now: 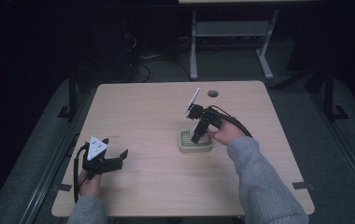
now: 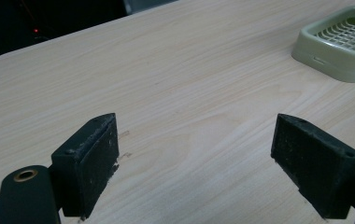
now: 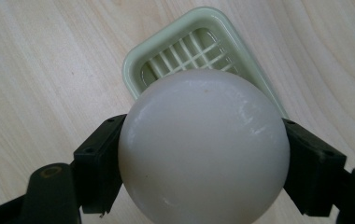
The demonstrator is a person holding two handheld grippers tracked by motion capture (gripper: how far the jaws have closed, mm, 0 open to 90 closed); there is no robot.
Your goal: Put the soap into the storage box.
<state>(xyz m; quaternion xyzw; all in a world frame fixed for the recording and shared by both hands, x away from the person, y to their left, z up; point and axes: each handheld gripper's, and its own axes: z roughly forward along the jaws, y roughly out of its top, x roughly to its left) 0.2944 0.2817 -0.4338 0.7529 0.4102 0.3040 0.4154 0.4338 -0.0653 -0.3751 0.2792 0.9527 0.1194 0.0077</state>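
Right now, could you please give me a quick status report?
Right claw shut on white ball, above green tray. Left claw open, idle. Nothing in the way.

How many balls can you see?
1: a smooth white round ball, held in the right tongs just above the pale green slotted plastic tray. None elsewhere on the table.

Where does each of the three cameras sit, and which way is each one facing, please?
High view: above the person's side, looking forward and down on the table; both forearms and hands enter from below.
Left gripper view: rides the left hand-held gripper, looking along its spread black jaws across bare wood.
Right gripper view: rides the right hand-held gripper, looking down past its jaws, clamped on a white ball.
Shared: all three show the green slotted tray.
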